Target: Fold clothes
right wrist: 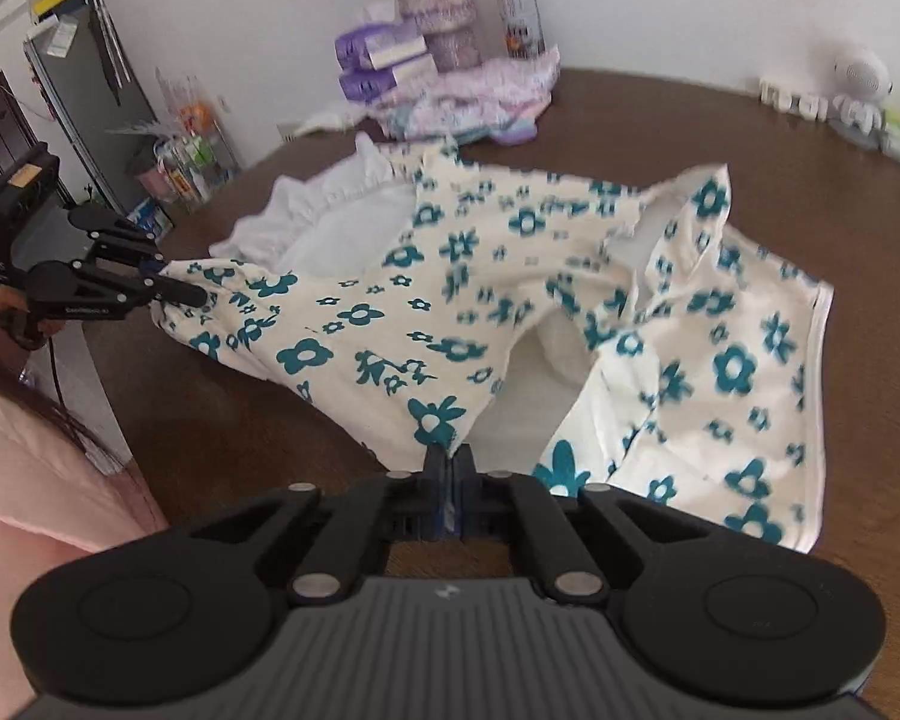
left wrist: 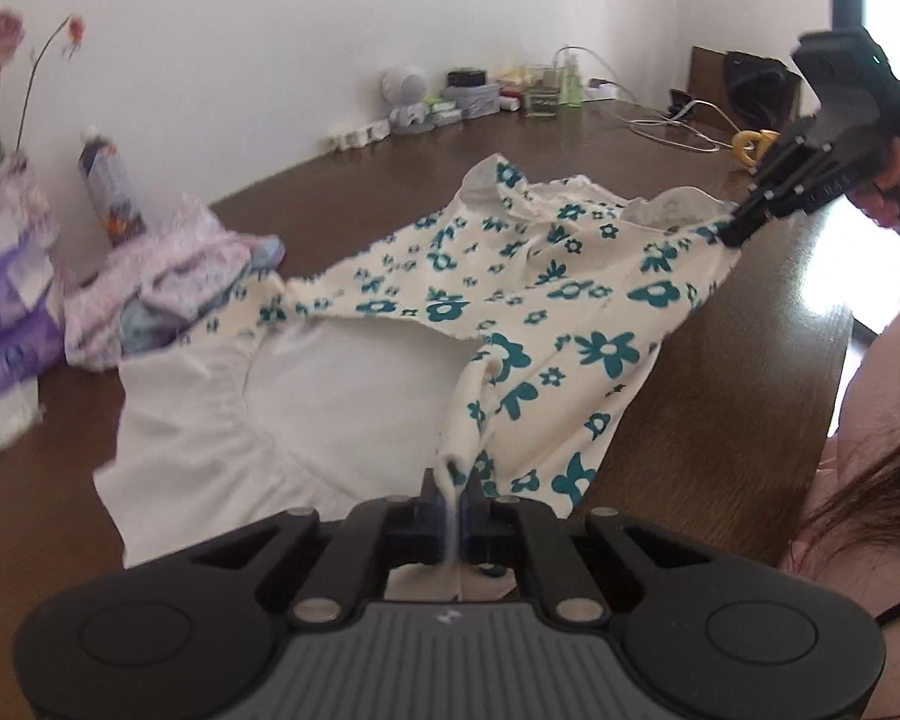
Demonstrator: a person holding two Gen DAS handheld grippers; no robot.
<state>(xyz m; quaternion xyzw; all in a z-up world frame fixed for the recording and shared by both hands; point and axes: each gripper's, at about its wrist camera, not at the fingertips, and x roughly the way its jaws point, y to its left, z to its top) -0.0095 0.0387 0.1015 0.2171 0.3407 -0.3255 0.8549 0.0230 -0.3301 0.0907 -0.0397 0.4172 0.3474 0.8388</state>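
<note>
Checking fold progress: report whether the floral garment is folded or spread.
Neither: the floral garment hangs rumpled and part lifted, pinched by left gripper and right gripper.

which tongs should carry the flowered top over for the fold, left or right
Probably left: the left tongs and right tongs both pinch the flowered top, but the white garment lies beside the left.

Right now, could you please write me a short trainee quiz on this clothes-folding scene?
1. True or false: both tools are shut on the floral garment.
2. What lies under it: A) white garment B) towel C) jeans?
3. What does the clothes pile rest on?

Key
1. True: left tool and right tool each pinch an edge.
2. A.
3. The table, beside the bottle.
</note>
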